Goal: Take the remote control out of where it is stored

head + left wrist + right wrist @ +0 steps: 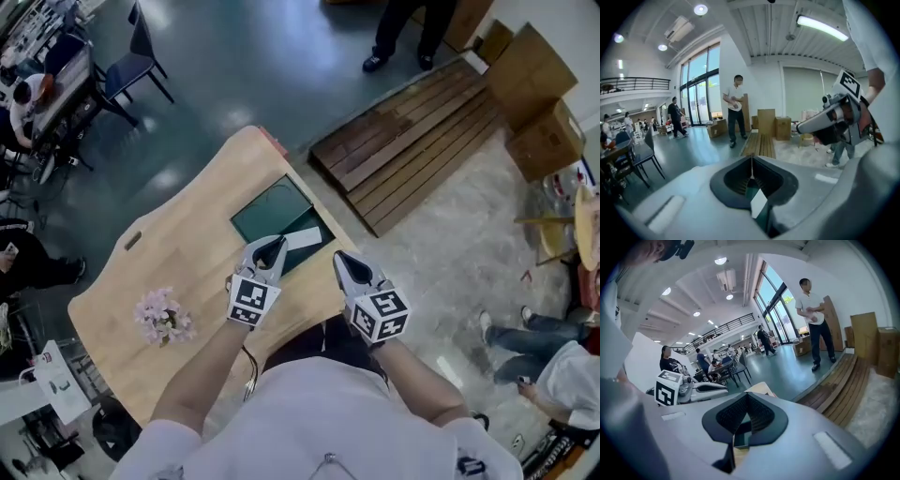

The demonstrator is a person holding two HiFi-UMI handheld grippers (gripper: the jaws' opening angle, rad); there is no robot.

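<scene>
A dark green flat box point(266, 215) lies on the far right part of the wooden table point(187, 253). A white oblong piece point(302, 239) rests on its near edge; I cannot tell whether it is the remote. My left gripper point(273, 247) hovers over the box's near edge, jaws together and empty. In the left gripper view the same gripper point(751, 161) shows green and white below its closed tips. My right gripper point(343, 260) is held just right of the box, past the table's edge, also shut and empty. The right gripper view point(746, 397) shows its jaws meeting.
A bunch of pink flowers point(161, 317) lies on the table's near left. Beyond the table are a wooden pallet point(412, 141), cardboard boxes point(534, 94) and a chair point(136, 61). People stand and sit around, one of them at the right point(562, 366).
</scene>
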